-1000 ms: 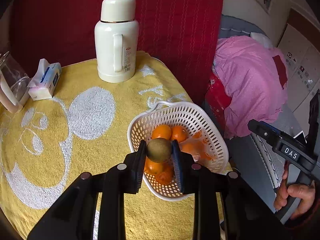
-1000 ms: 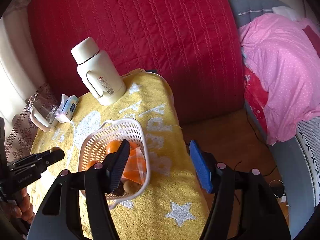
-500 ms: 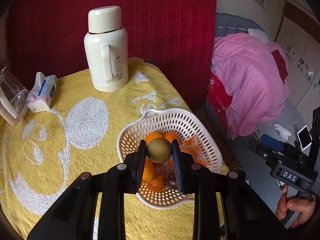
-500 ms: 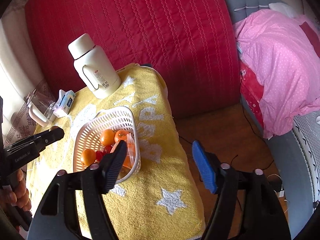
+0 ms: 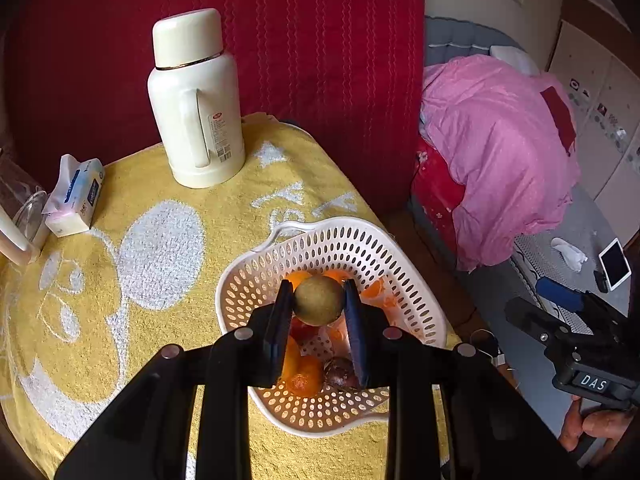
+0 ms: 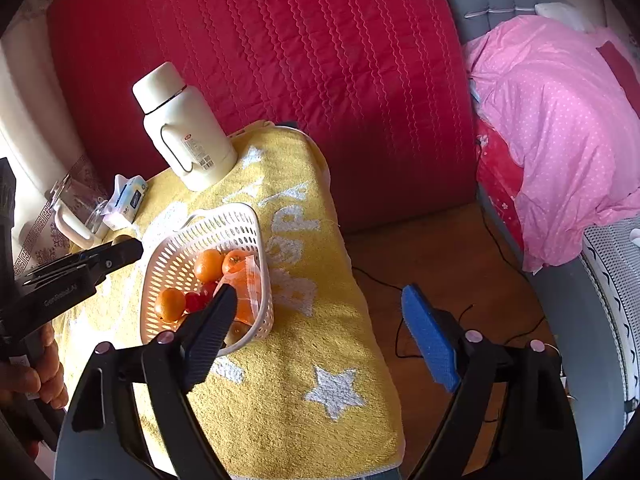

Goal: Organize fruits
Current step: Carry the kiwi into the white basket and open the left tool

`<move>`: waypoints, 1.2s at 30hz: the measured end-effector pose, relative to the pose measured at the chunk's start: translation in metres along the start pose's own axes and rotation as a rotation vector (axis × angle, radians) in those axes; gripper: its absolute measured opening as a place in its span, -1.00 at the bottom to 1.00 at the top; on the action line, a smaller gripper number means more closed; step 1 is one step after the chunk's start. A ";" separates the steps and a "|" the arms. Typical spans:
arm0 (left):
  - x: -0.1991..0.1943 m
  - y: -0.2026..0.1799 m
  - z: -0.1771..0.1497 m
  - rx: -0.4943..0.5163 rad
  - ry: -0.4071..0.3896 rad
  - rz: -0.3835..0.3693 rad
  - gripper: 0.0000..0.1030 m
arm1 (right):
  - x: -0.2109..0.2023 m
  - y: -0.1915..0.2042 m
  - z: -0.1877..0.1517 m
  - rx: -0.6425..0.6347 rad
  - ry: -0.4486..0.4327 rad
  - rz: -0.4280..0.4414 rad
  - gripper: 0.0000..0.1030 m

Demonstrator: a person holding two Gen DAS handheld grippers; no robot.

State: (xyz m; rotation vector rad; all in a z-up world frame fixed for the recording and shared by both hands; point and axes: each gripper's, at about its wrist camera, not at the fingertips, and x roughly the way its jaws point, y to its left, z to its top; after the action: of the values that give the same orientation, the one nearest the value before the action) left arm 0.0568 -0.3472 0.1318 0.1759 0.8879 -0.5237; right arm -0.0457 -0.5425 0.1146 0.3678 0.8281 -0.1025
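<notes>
My left gripper (image 5: 319, 300) is shut on a round brownish-green kiwi (image 5: 319, 299) and holds it above the white perforated basket (image 5: 336, 240). The basket holds several oranges (image 5: 304, 378), a dark fruit (image 5: 340, 372) and a clear bag. In the right wrist view the basket (image 6: 248, 216) sits on the yellow towel with oranges (image 6: 209, 265) and small red fruits (image 6: 193, 300) inside. My right gripper (image 6: 320, 312) is open and empty, to the right of the basket, over the table's right edge. The left gripper (image 6: 120, 250) shows at the left there.
A cream thermos (image 5: 196, 108) stands at the back of the yellow towel-covered table (image 5: 120, 280). A tissue pack (image 5: 76, 196) and a glass jug (image 5: 20, 216) are at the left. A red quilted panel (image 5: 280, 40) rises behind. A pink blanket (image 5: 500, 152) lies on the right.
My left gripper has moved with the kiwi from the basket's near rim to over its middle. My right gripper has drawn back and to the right, away from the basket.
</notes>
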 end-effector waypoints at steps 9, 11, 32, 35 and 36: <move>0.029 0.004 0.000 -0.009 0.043 -0.014 -0.50 | 0.006 -0.007 -0.003 0.011 0.025 -0.004 0.70; 0.036 0.010 0.000 -0.036 0.061 -0.042 -0.50 | 0.007 -0.007 -0.004 0.009 0.029 -0.007 0.70; 0.079 0.019 -0.013 -0.097 0.171 -0.104 -0.49 | 0.020 -0.016 -0.003 0.035 0.051 -0.024 0.70; 0.079 0.021 -0.013 -0.102 0.173 -0.104 -0.48 | 0.021 -0.016 -0.003 0.035 0.053 -0.023 0.70; 0.079 0.020 -0.013 -0.101 0.173 -0.102 -0.48 | 0.021 -0.016 -0.003 0.035 0.053 -0.022 0.70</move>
State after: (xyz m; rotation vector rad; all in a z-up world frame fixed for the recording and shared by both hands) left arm 0.0983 -0.3534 0.0609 0.0852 1.0936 -0.5628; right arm -0.0375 -0.5550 0.0931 0.3955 0.8839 -0.1284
